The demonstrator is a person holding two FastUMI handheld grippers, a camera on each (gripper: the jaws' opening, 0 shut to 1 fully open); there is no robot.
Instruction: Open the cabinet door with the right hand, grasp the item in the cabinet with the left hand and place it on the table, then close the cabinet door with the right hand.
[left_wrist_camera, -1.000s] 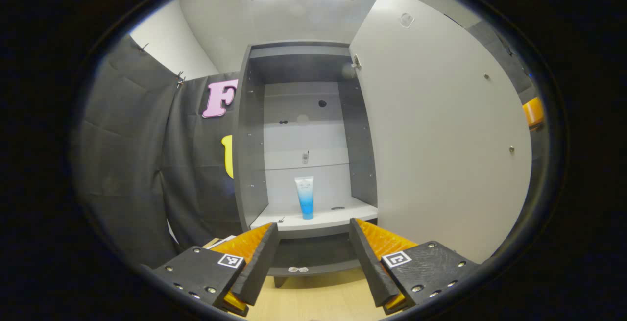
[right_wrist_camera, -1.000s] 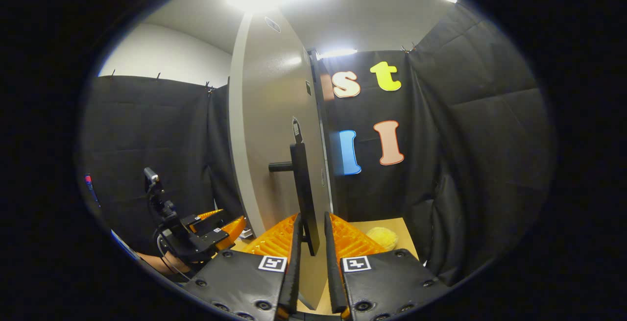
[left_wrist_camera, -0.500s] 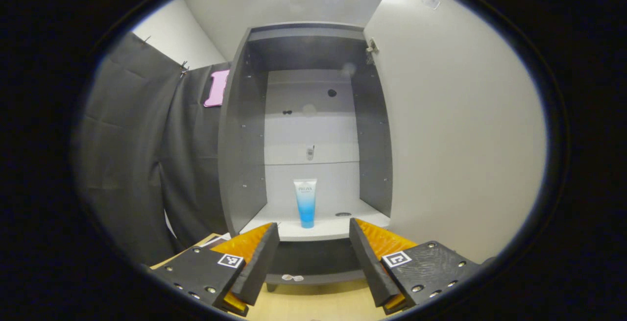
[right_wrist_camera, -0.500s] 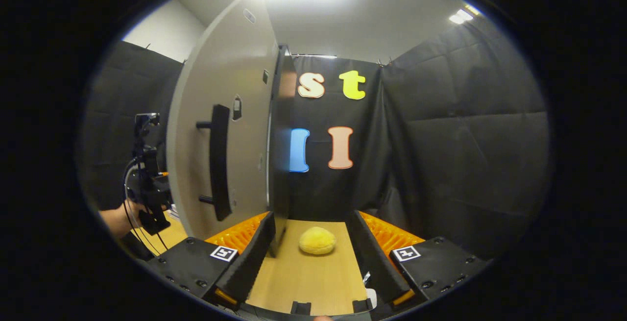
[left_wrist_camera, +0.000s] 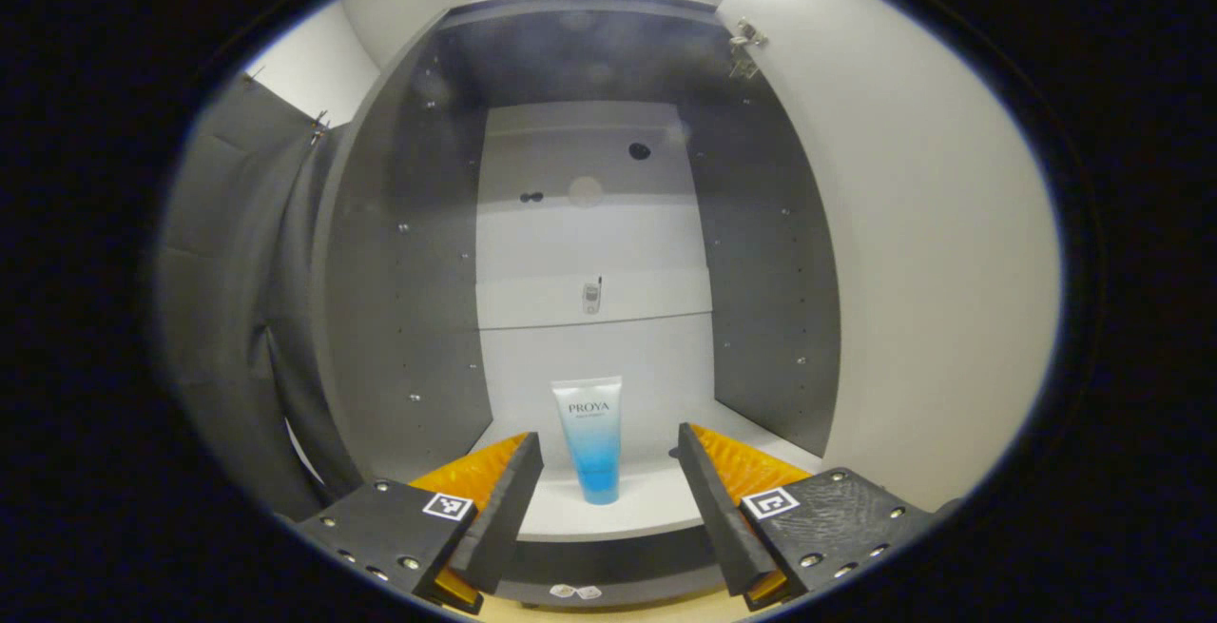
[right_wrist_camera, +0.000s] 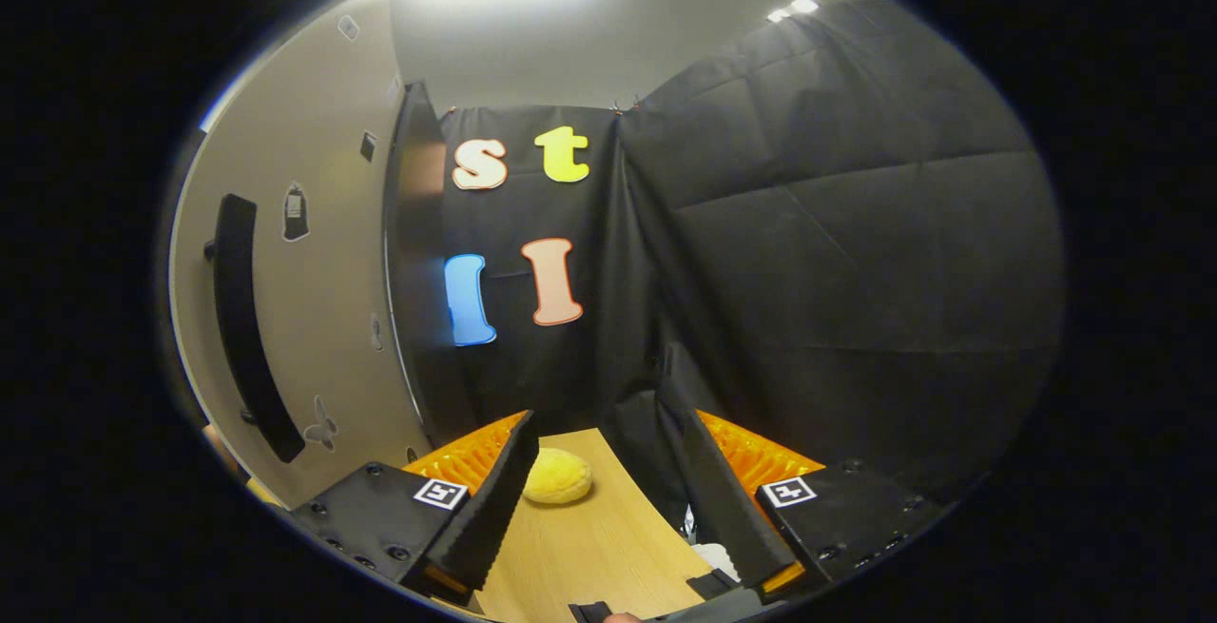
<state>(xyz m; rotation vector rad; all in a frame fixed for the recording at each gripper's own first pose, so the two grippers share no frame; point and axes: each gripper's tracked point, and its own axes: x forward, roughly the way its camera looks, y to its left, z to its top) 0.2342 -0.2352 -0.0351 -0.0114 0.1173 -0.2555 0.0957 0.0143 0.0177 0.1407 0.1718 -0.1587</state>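
At the lower centre of the left gripper view, a tube stands upright on the cabinet shelf, between the left gripper fingers, spread wide and empty; right gripper gapes empty too

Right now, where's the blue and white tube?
In the left gripper view, the tube stands upright on the cabinet's white shelf, just ahead of the open left tongs and centred between their fingers.

Each gripper, left and right, carries dark screw-studded blocks, ribbed wedge-shaped fingers and square black-and-white markers.
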